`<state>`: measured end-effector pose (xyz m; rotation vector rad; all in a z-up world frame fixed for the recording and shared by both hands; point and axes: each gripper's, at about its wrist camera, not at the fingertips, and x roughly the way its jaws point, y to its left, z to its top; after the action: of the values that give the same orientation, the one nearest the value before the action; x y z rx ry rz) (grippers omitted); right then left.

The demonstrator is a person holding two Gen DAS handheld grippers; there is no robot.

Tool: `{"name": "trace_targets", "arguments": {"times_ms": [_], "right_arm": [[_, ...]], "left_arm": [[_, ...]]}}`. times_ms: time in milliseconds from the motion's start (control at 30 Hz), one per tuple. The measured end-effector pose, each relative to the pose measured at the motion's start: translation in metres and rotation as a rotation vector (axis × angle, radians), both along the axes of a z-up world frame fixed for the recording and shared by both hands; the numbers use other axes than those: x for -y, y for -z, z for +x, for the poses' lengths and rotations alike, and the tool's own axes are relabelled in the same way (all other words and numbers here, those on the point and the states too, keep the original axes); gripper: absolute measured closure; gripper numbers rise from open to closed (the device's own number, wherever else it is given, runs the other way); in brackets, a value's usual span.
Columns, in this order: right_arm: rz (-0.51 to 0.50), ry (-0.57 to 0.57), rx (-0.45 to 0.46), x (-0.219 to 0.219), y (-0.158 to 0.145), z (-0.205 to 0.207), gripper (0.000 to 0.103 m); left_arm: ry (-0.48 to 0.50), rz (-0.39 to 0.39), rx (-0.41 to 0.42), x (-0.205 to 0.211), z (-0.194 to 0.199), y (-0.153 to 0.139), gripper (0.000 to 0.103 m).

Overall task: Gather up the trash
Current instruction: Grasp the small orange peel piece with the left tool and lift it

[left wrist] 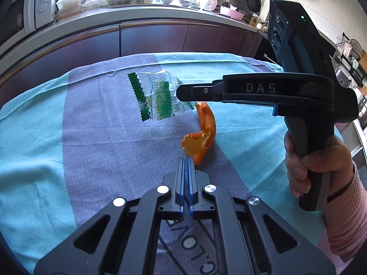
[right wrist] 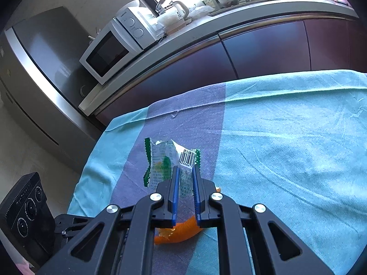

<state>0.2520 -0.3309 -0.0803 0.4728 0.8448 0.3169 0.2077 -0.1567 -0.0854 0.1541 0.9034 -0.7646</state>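
Observation:
A torn green-and-white snack wrapper [left wrist: 158, 98] lies partly raised on the cloth, its barcode end up [right wrist: 187, 155]. My right gripper [right wrist: 185, 168] is shut on its near edge, and in the left wrist view its fingertips [left wrist: 181, 94] reach in from the right. A curled orange peel [left wrist: 204, 130] lies just in front of the wrapper, under the right gripper [right wrist: 176, 231]. My left gripper [left wrist: 186, 160] is shut, its tips meeting the peel's near end. Whether any peel is pinched between the pads does not show.
A teal and purple tablecloth [left wrist: 91, 137] covers the table. Behind it runs a counter with dark purple cabinets [left wrist: 151, 36], a white microwave [right wrist: 110, 50] and a steel fridge [right wrist: 45, 73]. A hand [left wrist: 305, 160] in a pink sleeve grips the right gripper's handle.

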Motion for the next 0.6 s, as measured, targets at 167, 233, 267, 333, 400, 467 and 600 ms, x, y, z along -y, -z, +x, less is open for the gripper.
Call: {"name": "trace_targets", "arguments": {"times_ms": [167, 233, 267, 333, 400, 467, 600], "right_arm": [[0.013, 0.014, -0.006, 0.001, 0.003, -0.004, 0.093], [0.021, 0.018, -0.002, 0.003, 0.003, -0.004, 0.093], [0.025, 0.019, -0.001, 0.003, 0.003, -0.004, 0.093], [0.026, 0.022, -0.002, 0.004, 0.005, -0.003, 0.093], [0.030, 0.022, -0.008, 0.006, 0.007, -0.002, 0.093], [0.032, 0.025, -0.013, 0.007, 0.009, -0.002, 0.093], [0.036, 0.025, -0.014, 0.007, 0.009, -0.002, 0.093]], "left_arm": [[-0.017, 0.001, -0.020, 0.002, 0.006, 0.001, 0.084], [-0.014, -0.023, -0.058, 0.003, 0.014, 0.003, 0.077], [-0.014, -0.031, -0.069, 0.005, 0.017, 0.003, 0.076], [-0.008, -0.042, -0.094, 0.009, 0.024, 0.004, 0.074], [0.001, -0.040, -0.096, 0.014, 0.026, 0.005, 0.074], [0.014, -0.033, -0.090, 0.019, 0.025, 0.004, 0.074], [0.034, -0.036, -0.101, 0.029, 0.020, 0.006, 0.090]]}}
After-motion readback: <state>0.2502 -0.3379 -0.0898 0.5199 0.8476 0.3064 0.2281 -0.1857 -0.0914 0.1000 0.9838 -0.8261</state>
